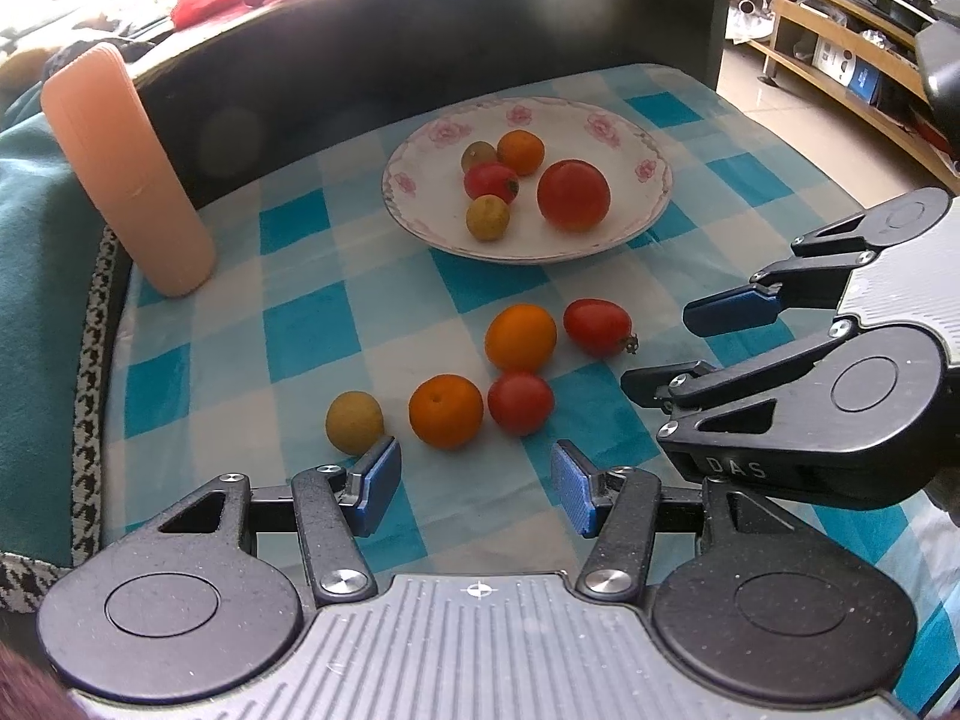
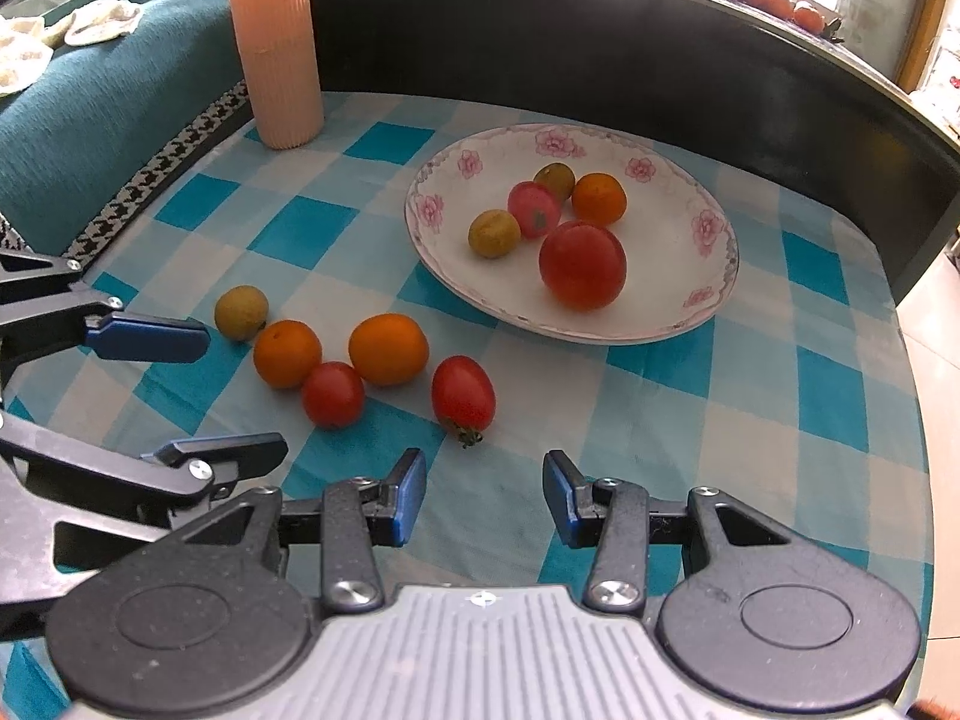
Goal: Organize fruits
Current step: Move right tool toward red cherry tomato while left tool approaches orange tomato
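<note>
A white floral plate (image 1: 612, 240) (image 2: 660, 324) holds a large tomato (image 1: 573, 195) (image 2: 582, 264) and several small fruits. Loose on the checked cloth lie a yellow-green fruit (image 1: 354, 422) (image 2: 241, 312), a round orange fruit (image 1: 445, 411) (image 2: 287, 353), an oval orange fruit (image 1: 519, 337) (image 2: 389, 348), a round red tomato (image 1: 519, 402) (image 2: 333, 393) and an oblong red tomato (image 1: 598, 326) (image 2: 463, 394). My left gripper (image 1: 477, 486) (image 2: 240, 393) is open and empty just short of the loose fruits. My right gripper (image 2: 485, 495) (image 1: 678, 348) is open and empty beside the oblong tomato.
A tall ribbed peach vase (image 1: 129, 174) (image 2: 276, 42) stands at the cloth's far left corner. A dark raised wall (image 1: 420, 54) (image 2: 600, 42) runs behind the plate. A teal cushion (image 1: 36, 276) lies left. The cloth's right edge (image 2: 912, 420) drops to the floor.
</note>
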